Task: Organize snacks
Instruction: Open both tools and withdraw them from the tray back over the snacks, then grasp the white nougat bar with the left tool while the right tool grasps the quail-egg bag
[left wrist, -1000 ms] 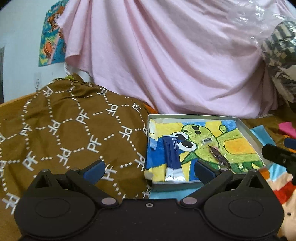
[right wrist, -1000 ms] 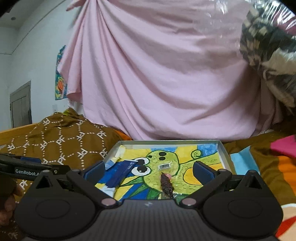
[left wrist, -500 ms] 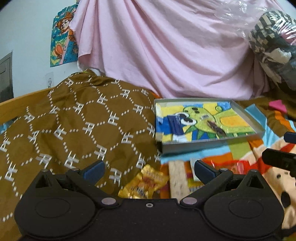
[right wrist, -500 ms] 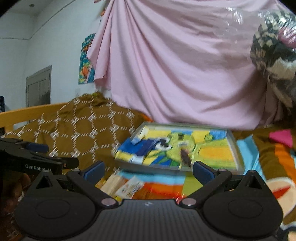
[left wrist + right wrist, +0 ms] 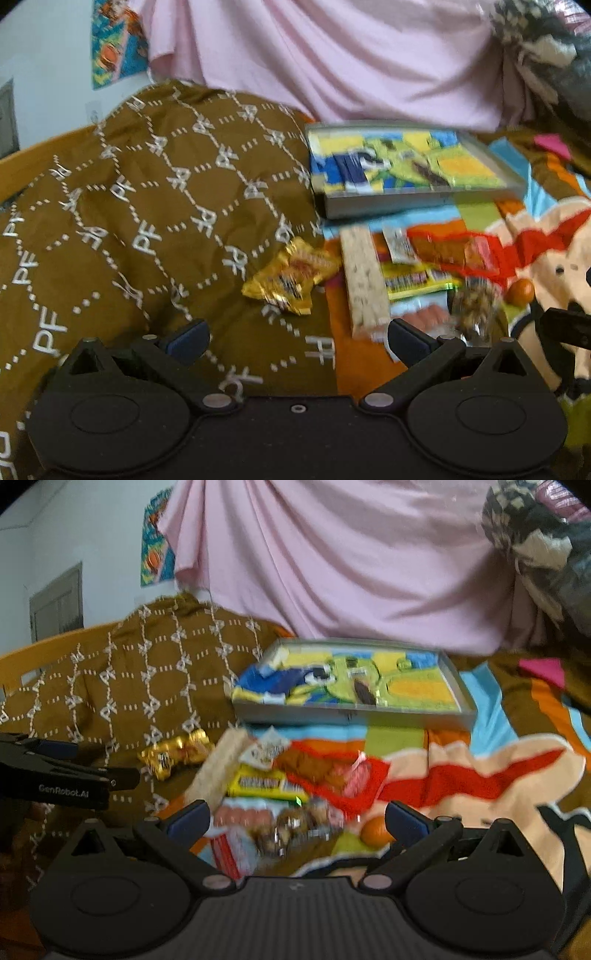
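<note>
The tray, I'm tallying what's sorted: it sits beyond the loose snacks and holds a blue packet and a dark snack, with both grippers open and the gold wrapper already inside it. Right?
Not quite. The gold wrapper lies outside the tray, on the brown cloth in front of it; the left wrist view shows this. The rest holds: blue packet, dark snack, left gripper and right gripper open.

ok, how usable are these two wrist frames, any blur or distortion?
Left wrist: motion-smeared, the box and snack pile soft, only the gold wrapper roughly readable; fisheye bends the edges. Right wrist: similar smear, print on the yellow bar illegible, the near snacks between the open fingers worst. Flat indoor light, no harsh glare in either.
</note>
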